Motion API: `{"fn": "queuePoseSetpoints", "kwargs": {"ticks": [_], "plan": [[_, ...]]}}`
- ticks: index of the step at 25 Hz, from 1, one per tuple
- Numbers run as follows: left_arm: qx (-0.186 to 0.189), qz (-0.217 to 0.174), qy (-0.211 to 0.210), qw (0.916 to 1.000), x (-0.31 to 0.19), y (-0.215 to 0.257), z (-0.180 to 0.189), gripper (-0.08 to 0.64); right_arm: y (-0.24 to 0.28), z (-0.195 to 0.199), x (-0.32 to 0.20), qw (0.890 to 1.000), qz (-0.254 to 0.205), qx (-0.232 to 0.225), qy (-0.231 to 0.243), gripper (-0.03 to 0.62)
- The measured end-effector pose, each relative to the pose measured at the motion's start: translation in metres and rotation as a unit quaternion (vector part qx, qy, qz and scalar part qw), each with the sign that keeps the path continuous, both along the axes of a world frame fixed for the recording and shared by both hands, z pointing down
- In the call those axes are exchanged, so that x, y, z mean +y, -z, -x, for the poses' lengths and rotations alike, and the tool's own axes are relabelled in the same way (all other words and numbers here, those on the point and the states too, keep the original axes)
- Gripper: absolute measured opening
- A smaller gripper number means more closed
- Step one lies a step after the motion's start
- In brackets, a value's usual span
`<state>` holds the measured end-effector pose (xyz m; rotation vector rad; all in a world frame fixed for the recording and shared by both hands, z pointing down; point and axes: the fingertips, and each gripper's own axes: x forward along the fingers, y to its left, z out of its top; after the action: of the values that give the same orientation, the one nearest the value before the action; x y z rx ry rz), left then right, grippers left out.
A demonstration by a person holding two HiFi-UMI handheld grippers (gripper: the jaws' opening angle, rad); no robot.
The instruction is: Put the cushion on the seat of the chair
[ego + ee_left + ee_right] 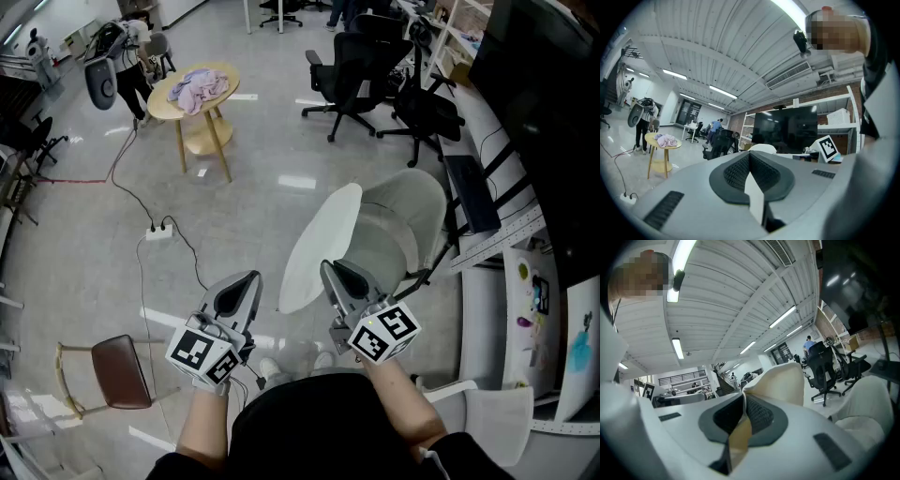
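Office floor (281,141), cushion (319,246) pinched in right claw (331,272) — beside chair (405,223)

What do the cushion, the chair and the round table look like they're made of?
Cushion: soft cream fabric or leatherette, matt; its pinched edge folds.
Chair: pale padded upholstery, matt, with soft creases; its frame can't be told.
Table: probably light wood, smooth; tan top and legs.
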<state>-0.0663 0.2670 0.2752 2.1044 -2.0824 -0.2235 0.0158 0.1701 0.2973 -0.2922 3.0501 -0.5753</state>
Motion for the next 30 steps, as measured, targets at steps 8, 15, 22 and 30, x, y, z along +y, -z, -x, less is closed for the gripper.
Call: {"fn": "queuePoseSetpoints", "kwargs": {"ticks": [8,15,22,30], "plan": [[-0.023,-0.006,0.038,0.9990,-0.003,-0.004,-0.002,0.011,-0.004,-0.005,-0.004,1.000,0.002,0.002,0.002,0.029],[-0.053,0.015,0.031,0.9980,-0.018,-0.011,-0.025,0.011,-0.002,-0.016,-0.013,1.000,0.005,-0.005,0.007,0.029],[-0.061,0.026,0.039,0.9970,-0.041,-0.015,-0.052,0.011,-0.001,-0.037,-0.034,1.000,0.005,-0.009,0.016,0.029],[-0.073,0.039,0.053,0.9952,-0.065,-0.015,-0.077,0.011,-0.005,-0.063,-0.060,1.000,0.012,-0.016,0.020,0.029]]}}
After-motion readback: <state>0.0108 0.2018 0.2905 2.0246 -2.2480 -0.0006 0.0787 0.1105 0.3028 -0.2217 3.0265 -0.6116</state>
